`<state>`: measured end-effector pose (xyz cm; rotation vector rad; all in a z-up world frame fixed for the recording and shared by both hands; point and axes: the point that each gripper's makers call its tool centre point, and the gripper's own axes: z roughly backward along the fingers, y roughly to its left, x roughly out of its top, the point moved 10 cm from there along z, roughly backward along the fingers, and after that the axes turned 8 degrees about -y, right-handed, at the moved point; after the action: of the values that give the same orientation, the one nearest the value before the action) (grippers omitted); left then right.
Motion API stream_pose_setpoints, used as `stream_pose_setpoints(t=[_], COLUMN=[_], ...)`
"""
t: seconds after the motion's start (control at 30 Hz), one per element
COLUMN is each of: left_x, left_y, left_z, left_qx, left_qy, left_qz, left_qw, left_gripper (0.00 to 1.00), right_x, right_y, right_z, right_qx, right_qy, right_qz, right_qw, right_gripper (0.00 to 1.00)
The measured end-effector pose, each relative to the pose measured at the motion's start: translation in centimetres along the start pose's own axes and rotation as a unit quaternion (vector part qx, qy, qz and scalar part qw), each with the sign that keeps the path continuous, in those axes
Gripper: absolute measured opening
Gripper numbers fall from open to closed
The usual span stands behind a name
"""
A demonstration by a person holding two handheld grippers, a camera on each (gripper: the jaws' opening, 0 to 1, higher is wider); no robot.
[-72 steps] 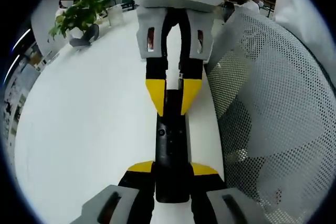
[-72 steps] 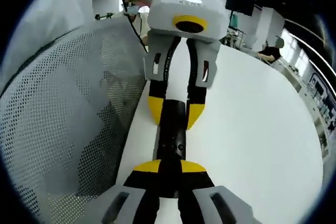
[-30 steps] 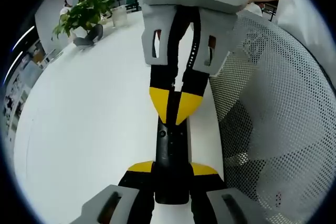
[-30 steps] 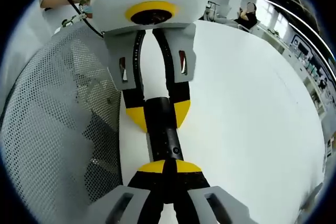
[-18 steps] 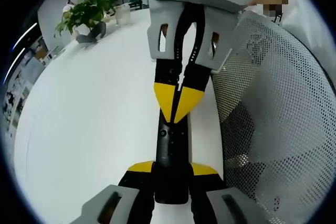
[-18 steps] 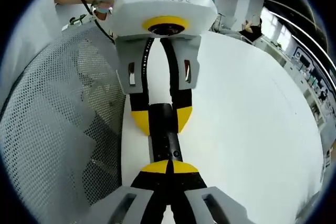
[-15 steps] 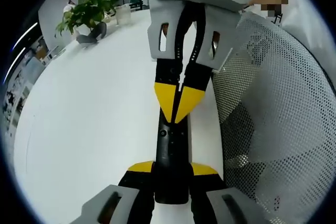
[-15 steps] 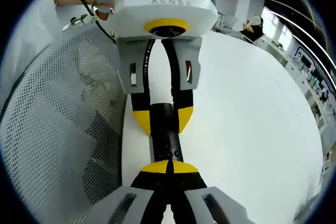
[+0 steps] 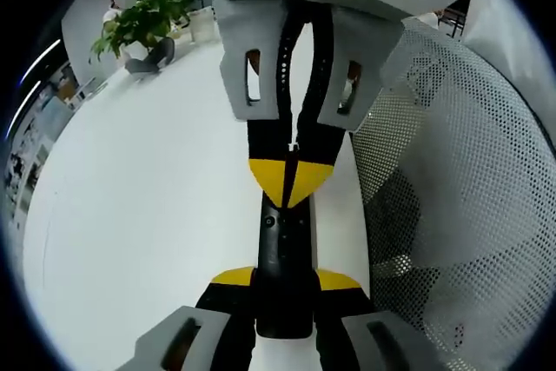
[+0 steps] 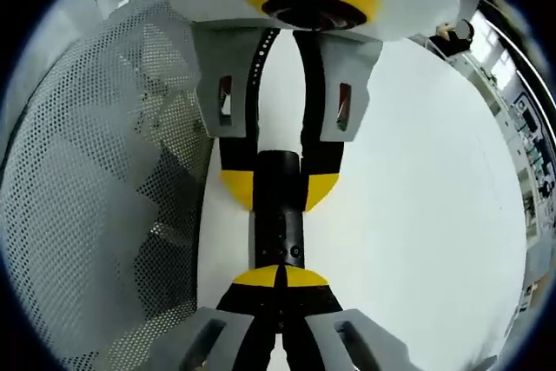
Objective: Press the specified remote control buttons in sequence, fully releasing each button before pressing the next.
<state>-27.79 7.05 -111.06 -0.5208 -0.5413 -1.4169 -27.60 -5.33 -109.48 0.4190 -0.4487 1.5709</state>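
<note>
1. Remote control (image 9: 282, 254): slim, black, bar-shaped, small round button near the far end; also in right gripper view (image 10: 278, 215).
2. Lies over white table (image 9: 139, 215), close to its edge beside a grey mesh chair back (image 9: 452, 206).
3. Long axis runs straight between the two grippers, one end toward each.
4. Left gripper (image 9: 282, 277): clamped on the remote's near end.
5. Right gripper (image 10: 279, 277): yellow tips pinched together, resting on the remote's top face near the button.
6. Left gripper view adds a potted plant (image 9: 139, 23) at the table's far side.
</note>
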Motion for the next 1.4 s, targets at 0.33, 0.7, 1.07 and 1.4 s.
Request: stream_pose_setpoints(t=[0.33,0.7,1.07,1.4], left_x=[0.0,0.1,0.2,0.1], left_y=[-0.2,-0.1,-0.4,-0.3], left_z=[0.0,0.0,0.0,0.1], left_qx=[0.006,0.007,0.016,0.016], left_qy=[0.0,0.004,0.005,-0.004], left_qz=[0.003,0.011,0.015,0.015], left_qw=[1.0,0.9999,0.9998,0.9997], left_gripper=[0.22,0.22,0.22,0.22], right_x=[-1.5,-1.0,-2.0,-2.7], right_y=[0.2,0.1,0.0,0.4], right_z=[0.6,0.5,0.9,1.4], right_qx=[-0.002,0.0,-0.003,0.0], right_qy=[-0.053,-0.017,-0.053,-0.066], right_qz=[-0.033,-0.046,-0.08,-0.07], right_qw=[0.998,0.9988,0.9953,0.9954], right_gripper=[0.0,0.0,0.0,0.0])
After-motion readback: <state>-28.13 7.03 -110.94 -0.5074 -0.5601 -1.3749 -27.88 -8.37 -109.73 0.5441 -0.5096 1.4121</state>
